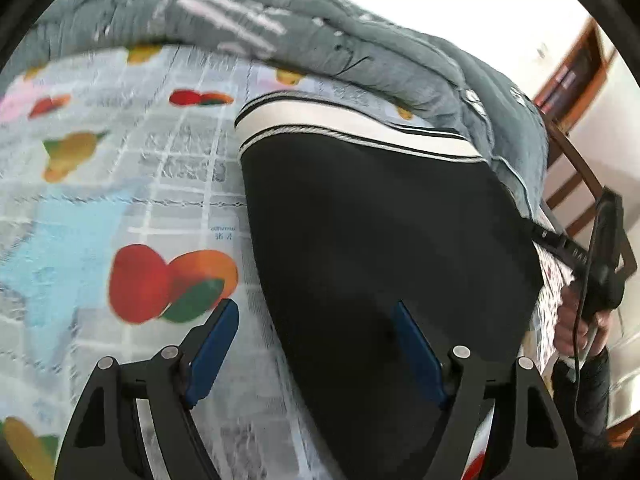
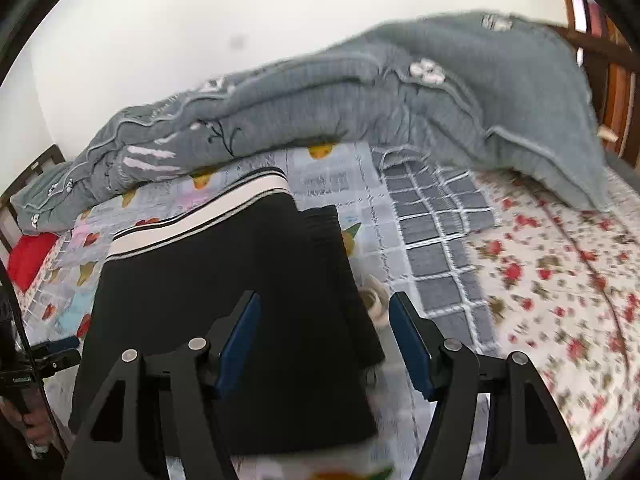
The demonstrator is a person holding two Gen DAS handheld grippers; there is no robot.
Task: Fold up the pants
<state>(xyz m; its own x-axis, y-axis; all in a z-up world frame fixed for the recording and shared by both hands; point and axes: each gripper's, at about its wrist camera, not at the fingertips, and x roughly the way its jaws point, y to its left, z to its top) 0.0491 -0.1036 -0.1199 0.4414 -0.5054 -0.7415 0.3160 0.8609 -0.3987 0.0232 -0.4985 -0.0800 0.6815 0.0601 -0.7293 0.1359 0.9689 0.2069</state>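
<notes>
Pants [image 2: 224,320]: lay folded on the bed [image 2: 560,280], below the grey quilt [image 2: 360,100].
Left tool [image 1: 312,344]: gaped, holding nothing.
Right tool [image 2: 324,340]: gaped astride the pants' edge, gripping nothing.

Bright daylight, blown-out wall — motion blur, fisheye-warped edges.

Both wrist cameras look steeply down along their blue-padded fingers from close above the bed, the left view over the left edge of the folded black pants with a white-striped band [image 1: 360,220], the right view over their right edge [image 2: 224,288], both sharing the rumpled grey quilt [image 2: 360,112] behind.
</notes>
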